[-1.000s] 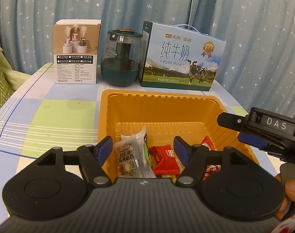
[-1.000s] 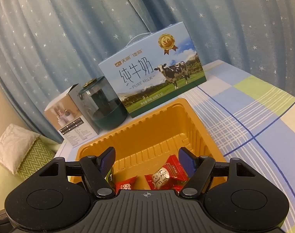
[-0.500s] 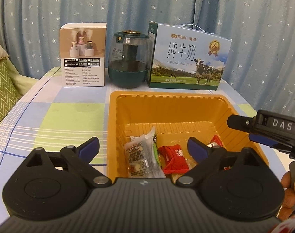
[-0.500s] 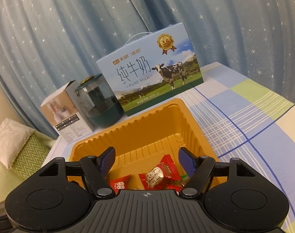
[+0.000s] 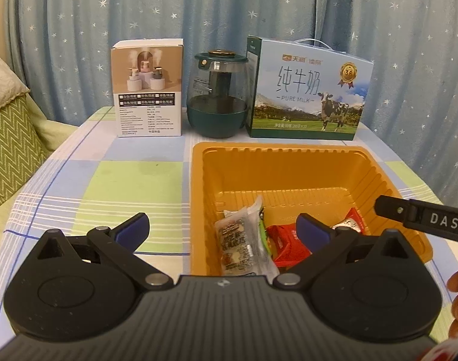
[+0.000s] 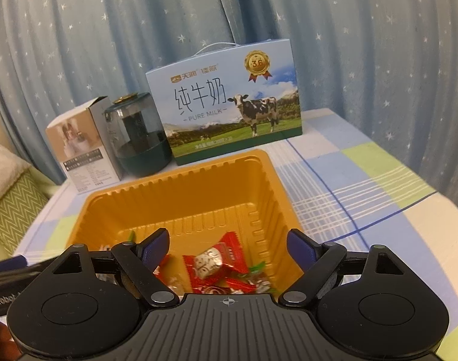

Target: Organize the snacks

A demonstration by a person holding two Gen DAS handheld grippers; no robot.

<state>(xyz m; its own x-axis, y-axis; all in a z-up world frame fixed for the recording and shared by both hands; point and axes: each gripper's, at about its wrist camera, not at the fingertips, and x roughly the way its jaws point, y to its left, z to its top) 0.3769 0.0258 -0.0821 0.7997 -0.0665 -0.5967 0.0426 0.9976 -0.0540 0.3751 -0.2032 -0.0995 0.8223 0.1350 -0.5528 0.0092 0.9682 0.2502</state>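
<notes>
An orange plastic tray (image 5: 289,162) sits on the checked tablecloth and also shows in the right wrist view (image 6: 198,192). In it lie a clear-wrapped snack bar (image 5: 241,237), a red packet (image 5: 284,243) and several red-wrapped candies (image 6: 212,260). My left gripper (image 5: 222,230) is open wide and empty, above the tray's near-left edge. My right gripper (image 6: 227,245) is open and empty over the tray's near end; its body shows at the right in the left wrist view (image 5: 424,218).
At the table's back stand a white humidifier box (image 5: 149,90), a dark green glass jar (image 5: 218,96) and a blue milk carton box (image 5: 308,93). A green zigzag cushion (image 5: 9,144) lies left of the table. Star-patterned curtains hang behind.
My left gripper opened wider and pulled back from the tray. My right gripper opened a little and pulled back slightly, turning to the right.
</notes>
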